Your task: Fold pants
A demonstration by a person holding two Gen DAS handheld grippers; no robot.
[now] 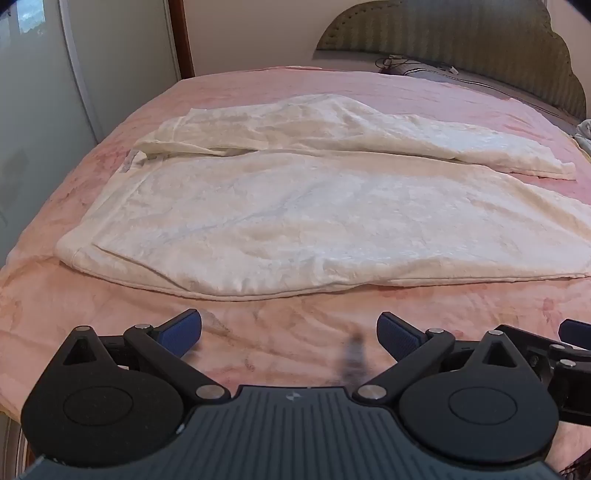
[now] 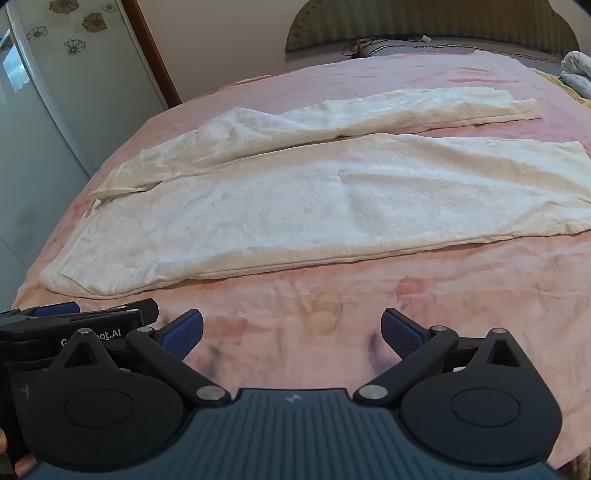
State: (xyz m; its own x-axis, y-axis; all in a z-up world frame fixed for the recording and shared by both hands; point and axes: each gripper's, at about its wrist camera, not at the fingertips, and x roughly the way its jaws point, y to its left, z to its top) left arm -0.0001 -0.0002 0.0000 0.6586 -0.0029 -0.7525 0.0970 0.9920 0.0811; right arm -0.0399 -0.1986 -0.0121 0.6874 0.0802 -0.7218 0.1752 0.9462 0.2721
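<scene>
Cream-white pants (image 1: 295, 206) lie spread flat on a pink bedspread (image 1: 295, 332), waistband at the left, both legs running to the right, the far leg narrower and wrinkled. They also show in the right wrist view (image 2: 295, 206). My left gripper (image 1: 289, 332) is open and empty, hovering over the bedspread just short of the pants' near edge. My right gripper (image 2: 291, 330) is open and empty, at the same near edge. The left gripper's body (image 2: 74, 325) sits beside it on the left; the right gripper's side (image 1: 569, 350) shows at the right of the left wrist view.
A padded green headboard (image 1: 461, 33) stands at the far right end of the bed. A dark cable and a grey pillow (image 2: 391, 46) lie near it. A pale wardrobe (image 2: 44, 110) with a flower pattern stands to the left. A bundled cloth (image 2: 576, 70) lies at far right.
</scene>
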